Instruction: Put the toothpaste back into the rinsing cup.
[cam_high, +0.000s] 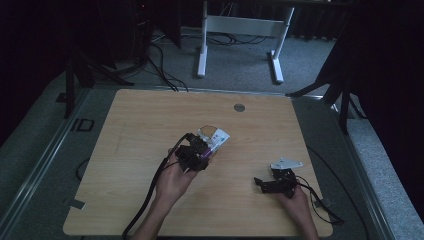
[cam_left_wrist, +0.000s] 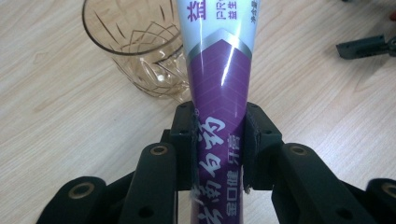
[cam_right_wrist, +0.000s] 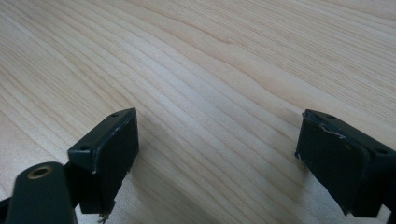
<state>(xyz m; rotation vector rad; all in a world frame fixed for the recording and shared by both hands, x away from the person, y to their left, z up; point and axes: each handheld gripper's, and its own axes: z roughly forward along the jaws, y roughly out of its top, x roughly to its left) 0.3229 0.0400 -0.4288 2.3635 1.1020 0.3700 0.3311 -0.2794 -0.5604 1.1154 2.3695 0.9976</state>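
Bare table (cam_high: 140, 125) lies open on all sides, the only obstacles being the glass (cam_left_wrist: 135, 46) and the toothpaste tube (cam_left_wrist: 219, 93) held just beside it.

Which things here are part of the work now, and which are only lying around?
In use: left gripper, shut on the purple tube; glass cup beside it.

Idle: right gripper, open over bare table; desk legs behind.
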